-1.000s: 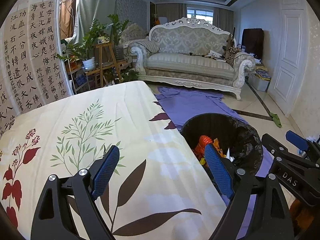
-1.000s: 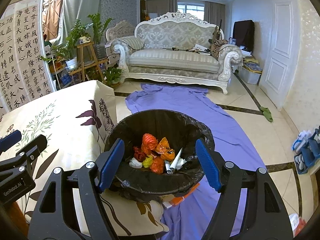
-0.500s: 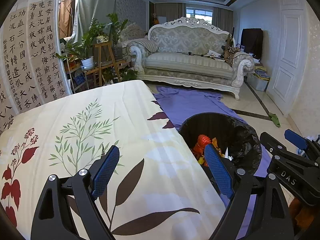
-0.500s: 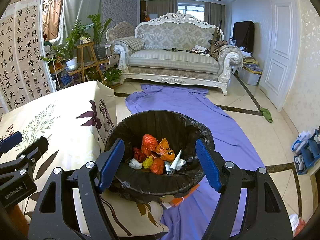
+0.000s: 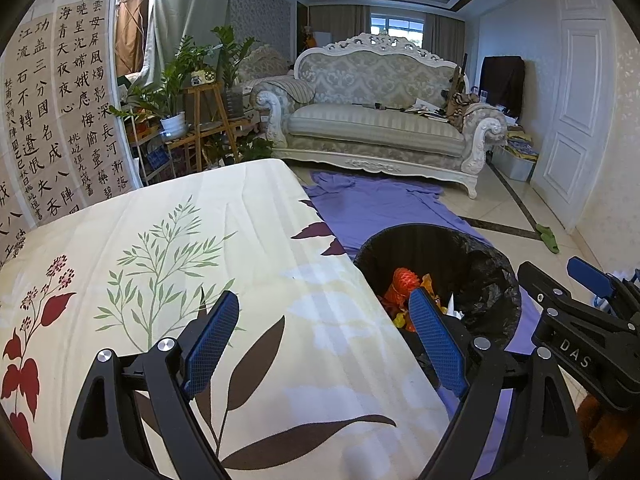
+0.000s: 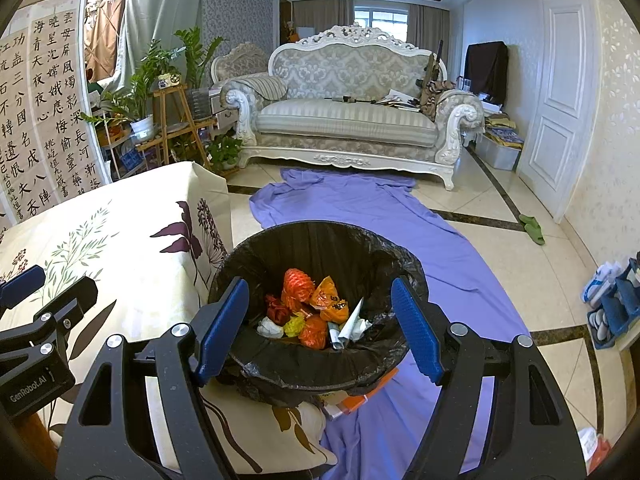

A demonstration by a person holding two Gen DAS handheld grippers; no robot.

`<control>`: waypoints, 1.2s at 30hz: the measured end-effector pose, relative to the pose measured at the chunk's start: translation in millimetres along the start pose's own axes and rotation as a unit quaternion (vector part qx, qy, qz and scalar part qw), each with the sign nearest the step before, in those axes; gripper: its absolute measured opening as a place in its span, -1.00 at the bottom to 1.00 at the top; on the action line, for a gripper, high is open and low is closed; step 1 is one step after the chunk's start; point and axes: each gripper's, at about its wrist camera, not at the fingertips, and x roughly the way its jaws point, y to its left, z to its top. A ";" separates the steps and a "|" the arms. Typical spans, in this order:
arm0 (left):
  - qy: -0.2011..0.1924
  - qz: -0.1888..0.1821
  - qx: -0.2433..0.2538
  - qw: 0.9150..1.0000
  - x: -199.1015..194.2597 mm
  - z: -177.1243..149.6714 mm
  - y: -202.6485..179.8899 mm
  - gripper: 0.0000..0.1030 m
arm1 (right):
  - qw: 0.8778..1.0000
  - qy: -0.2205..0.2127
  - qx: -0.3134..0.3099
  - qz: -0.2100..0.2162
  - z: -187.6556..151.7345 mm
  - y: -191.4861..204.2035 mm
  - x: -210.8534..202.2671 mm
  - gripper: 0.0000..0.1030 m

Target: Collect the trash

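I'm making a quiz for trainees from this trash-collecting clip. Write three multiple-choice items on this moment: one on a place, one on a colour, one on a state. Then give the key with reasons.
1. Where does the trash bin stand?
A. on the sofa
B. on the floor beside the covered table
C. on the plant stand

2. What colour is the cloth spread on the floor behind the bin?
A. purple
B. red
C. white

3. How is the right gripper?
A. shut on a paper ball
B. shut and empty
C. open and empty

Key:
1 B: the bin's rim sits against the edge of the floral tablecloth.
2 A: the cloth running from the bin toward the sofa is purple.
3 C: its blue pads stand wide apart with nothing between them, above the crumpled trash in the bin.
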 end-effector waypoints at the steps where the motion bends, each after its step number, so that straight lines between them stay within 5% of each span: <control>1: 0.000 0.000 0.000 1.000 0.3 0.2 0.9 0.64 | 1.000 0.000 0.000 0.000 0.3 -0.1 0.2 0.40; 36: 0.005 -0.006 -0.005 1.000 4.5 -2.2 8.6 0.64 | 1.000 0.002 -0.001 0.000 0.7 2.3 -0.5 0.40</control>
